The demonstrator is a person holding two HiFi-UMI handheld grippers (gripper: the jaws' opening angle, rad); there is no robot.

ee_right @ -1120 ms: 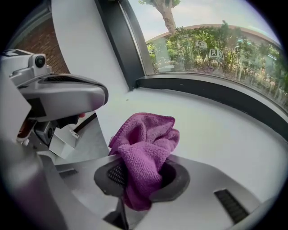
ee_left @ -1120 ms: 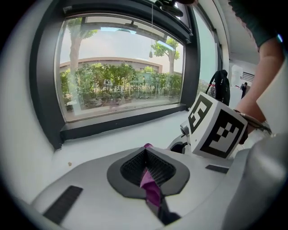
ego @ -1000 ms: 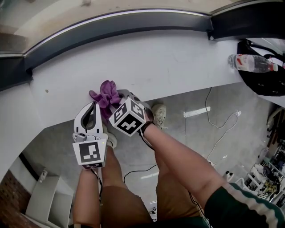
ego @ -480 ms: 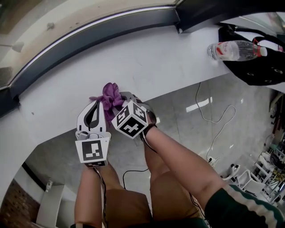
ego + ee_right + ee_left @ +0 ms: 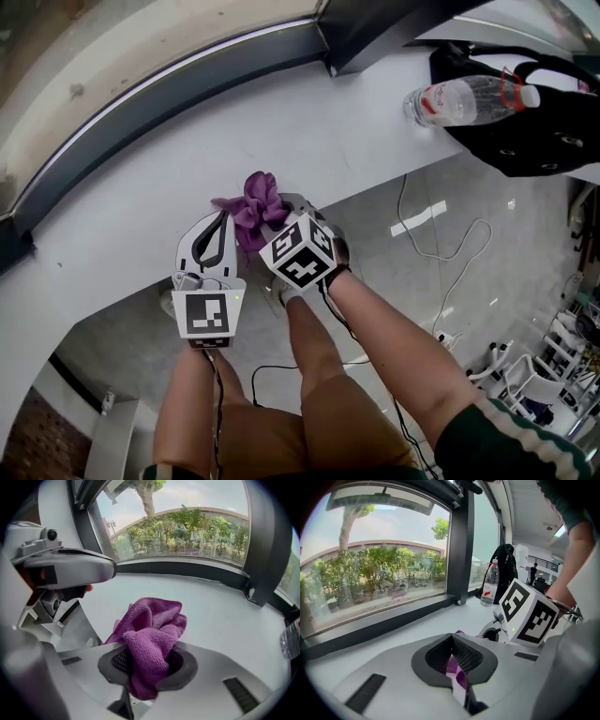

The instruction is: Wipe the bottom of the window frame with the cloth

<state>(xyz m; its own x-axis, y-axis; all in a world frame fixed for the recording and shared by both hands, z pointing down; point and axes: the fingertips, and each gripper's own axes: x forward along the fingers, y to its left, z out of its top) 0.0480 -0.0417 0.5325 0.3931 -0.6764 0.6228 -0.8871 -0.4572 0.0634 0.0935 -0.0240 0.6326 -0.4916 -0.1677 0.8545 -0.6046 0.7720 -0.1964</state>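
- left gripper: jaws pressed together, tips at the near edge of the white sill. Its own view shows a sliver of purple through the slit between the pads; I can't tell whether it's pinched.
- window frame: dark bottom rail runs along the far edge of the sill, well apart from both grippers.
- cloth: purple and bunched up, resting on the sill near the front edge, just right of the left gripper's tips.
- right gripper: clamped on the cloth, with a wad bulging out above the jaws.
- water bottle: lying on its side far right on the sill, against a black bag.
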